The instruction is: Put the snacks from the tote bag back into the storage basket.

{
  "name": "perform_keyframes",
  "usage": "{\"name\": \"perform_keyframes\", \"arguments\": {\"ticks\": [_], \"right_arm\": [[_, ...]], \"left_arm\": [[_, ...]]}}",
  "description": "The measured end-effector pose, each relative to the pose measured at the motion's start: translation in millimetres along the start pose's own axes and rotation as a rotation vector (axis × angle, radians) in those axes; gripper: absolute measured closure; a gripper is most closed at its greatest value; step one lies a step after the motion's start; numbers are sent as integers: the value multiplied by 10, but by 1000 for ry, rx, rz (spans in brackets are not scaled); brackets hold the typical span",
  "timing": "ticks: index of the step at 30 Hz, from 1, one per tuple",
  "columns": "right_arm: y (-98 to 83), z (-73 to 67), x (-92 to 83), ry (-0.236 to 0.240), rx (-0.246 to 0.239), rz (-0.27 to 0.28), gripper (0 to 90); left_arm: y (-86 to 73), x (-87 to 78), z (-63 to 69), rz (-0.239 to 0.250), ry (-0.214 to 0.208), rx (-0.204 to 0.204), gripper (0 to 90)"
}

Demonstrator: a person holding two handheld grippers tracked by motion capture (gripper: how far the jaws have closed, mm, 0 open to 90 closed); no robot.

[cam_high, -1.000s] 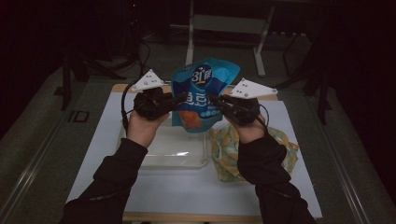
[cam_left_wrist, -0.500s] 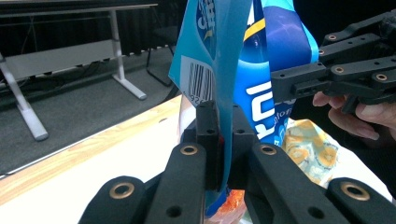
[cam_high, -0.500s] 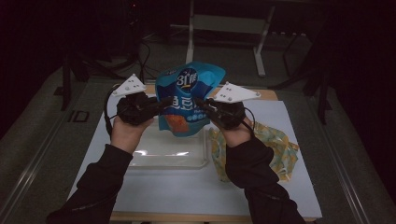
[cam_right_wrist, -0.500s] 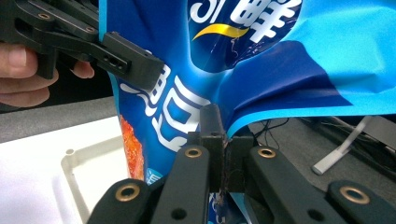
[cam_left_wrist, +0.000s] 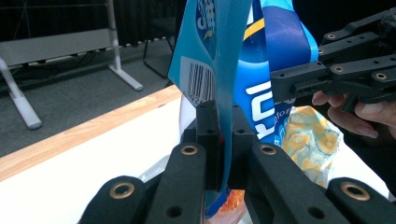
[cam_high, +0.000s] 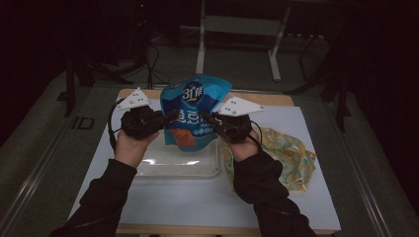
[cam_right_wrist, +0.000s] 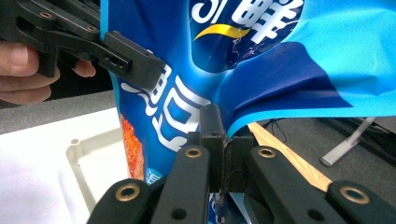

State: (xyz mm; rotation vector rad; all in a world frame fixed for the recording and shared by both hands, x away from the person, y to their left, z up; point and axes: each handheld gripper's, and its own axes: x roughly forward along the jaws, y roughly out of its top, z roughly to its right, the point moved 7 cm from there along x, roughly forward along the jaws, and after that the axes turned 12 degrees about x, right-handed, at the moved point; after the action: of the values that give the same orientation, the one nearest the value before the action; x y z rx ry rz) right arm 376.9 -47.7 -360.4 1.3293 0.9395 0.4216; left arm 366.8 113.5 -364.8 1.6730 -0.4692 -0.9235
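Observation:
A blue snack bag [cam_high: 195,111] with white lettering and an orange picture hangs upright above the table, held from both sides. My left gripper [cam_high: 170,117] is shut on the bag's left edge; in the left gripper view its jaws pinch the blue film [cam_left_wrist: 224,93] near a barcode. My right gripper [cam_high: 206,118] is shut on the bag's right edge, and in the right gripper view the jaws clamp a fold of the bag [cam_right_wrist: 243,60]. The other gripper [cam_right_wrist: 126,58] shows across the bag there. Below the bag lies a clear plastic tray [cam_high: 178,168].
A yellow-green patterned bag [cam_high: 289,155] lies on the white mat [cam_high: 197,207] to the right of the tray. The wooden table edge [cam_high: 267,98] runs behind. A metal stand [cam_high: 237,24] rises on the floor beyond the table.
Both grippers have carried the bag a little to the left and higher above the tray. Both grips have stayed shut on its edges.

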Motion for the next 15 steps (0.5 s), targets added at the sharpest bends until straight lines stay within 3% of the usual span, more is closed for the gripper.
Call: {"name": "perform_keyframes", "arguments": {"ticks": [5, 15], "right_arm": [[-139, 16, 60, 3, 23, -6, 891], [-409, 41, 195, -3, 34, -46, 891]], "left_arm": [[-106, 51, 3, -17, -4, 1, 882], [-420, 185, -27, -38, -29, -45, 882]]}}
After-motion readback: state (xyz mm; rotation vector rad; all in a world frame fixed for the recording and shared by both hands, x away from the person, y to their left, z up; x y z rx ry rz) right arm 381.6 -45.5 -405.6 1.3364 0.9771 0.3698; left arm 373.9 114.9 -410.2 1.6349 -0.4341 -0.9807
